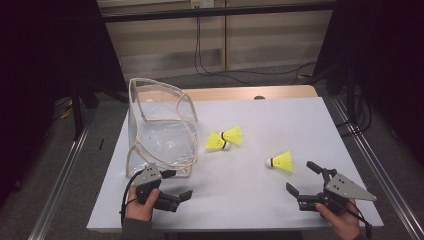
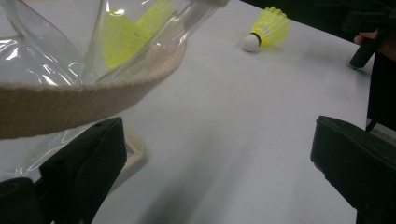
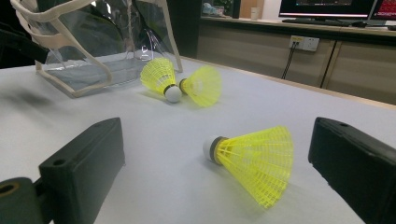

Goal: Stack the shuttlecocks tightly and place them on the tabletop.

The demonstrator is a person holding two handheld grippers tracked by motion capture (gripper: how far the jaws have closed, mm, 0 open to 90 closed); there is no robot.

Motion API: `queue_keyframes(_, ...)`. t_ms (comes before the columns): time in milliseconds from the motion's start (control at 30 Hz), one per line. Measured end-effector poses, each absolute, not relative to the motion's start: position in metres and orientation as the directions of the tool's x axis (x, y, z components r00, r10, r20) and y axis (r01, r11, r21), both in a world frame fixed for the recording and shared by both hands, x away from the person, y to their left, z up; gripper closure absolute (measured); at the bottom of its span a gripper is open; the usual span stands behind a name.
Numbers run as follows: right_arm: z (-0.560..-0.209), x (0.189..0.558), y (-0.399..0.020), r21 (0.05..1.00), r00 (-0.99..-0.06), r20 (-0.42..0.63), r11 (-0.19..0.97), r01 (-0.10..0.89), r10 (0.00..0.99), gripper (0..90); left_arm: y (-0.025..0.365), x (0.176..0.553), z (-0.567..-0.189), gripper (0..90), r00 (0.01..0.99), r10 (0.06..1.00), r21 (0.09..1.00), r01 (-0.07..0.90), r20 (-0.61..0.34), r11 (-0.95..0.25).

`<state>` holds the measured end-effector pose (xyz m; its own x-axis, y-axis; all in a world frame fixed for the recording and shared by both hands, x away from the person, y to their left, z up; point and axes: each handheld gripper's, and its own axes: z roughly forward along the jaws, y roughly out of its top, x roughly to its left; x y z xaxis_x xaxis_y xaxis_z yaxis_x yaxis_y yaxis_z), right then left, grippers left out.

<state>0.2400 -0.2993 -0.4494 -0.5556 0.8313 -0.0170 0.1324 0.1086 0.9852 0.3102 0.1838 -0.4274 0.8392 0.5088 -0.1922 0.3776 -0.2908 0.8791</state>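
Right hand-held gripper: jaws spread wide, nothing held or touched, resting low over the white desk. Lone yellow plastic shuttlecock with a white cork tip lies on its side just ahead of it, framed between the two black jaws in the right gripper view. Long axis runs crosswise to the reach, cork toward one jaw, skirt toward the other. This hand is clearly the nearer one; a straight push forward looks likely to bracket it.

Left hand-held gripper: also spread, empty, sitting just beside the near corner of the clear plastic bag with beige webbing trim; one jaw is close under the strap, contact unclear. Two more yellow shuttlecocks lie touching, beyond the lone one, beside the bag.
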Motion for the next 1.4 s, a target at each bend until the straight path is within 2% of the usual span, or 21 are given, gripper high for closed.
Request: queue_keyframes(1400,-0.45,0.24,-0.299,0.985,-0.559,-0.021,0.113,0.13,0.829,3.1,0.213,0.319,-0.43,3.6,0.794,0.582,0.874,0.399,-0.176,-0.279)
